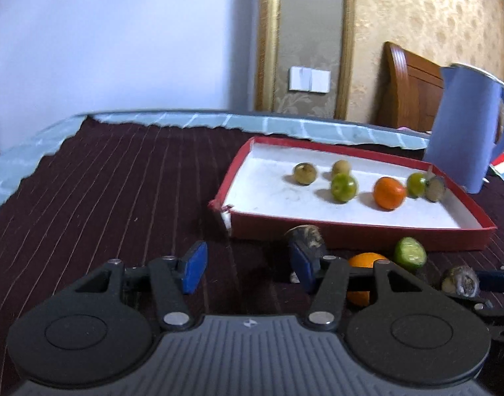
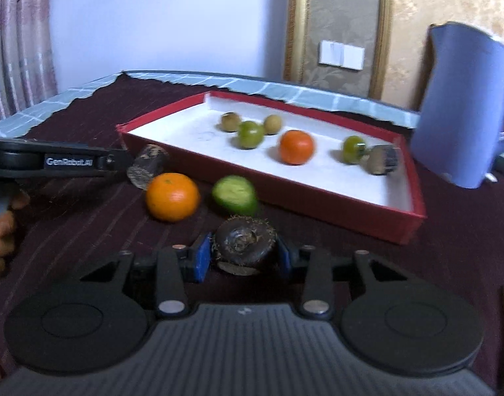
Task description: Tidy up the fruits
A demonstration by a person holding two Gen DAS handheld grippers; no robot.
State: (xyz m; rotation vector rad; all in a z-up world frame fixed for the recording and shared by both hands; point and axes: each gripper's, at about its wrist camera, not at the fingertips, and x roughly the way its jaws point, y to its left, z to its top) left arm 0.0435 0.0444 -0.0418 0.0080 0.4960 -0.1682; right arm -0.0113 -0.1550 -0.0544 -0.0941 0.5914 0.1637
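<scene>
A red tray (image 1: 357, 231) (image 2: 318, 194) with a white floor holds several small fruits: green ones, an orange one (image 1: 388, 193) (image 2: 296, 147) and brownish ones. On the dark cloth in front of it lie an orange (image 2: 172, 196) (image 1: 362, 260), a green fruit (image 2: 233, 194) (image 1: 409, 252) and a dark brown fruit (image 2: 146, 166) (image 1: 306, 234). My right gripper (image 2: 242, 255) is shut on a dark brown hairy fruit (image 2: 243, 246), seen at the right of the left wrist view (image 1: 459, 280). My left gripper (image 1: 248, 265) is open and empty, beside the brown fruit.
A blue jug (image 1: 466, 125) (image 2: 463, 105) stands right of the tray. The table has a dark striped cloth (image 1: 103, 198) over a pale checked one. A wooden chair back (image 1: 413, 89) stands behind. A hand (image 2: 1, 231) holds the left gripper.
</scene>
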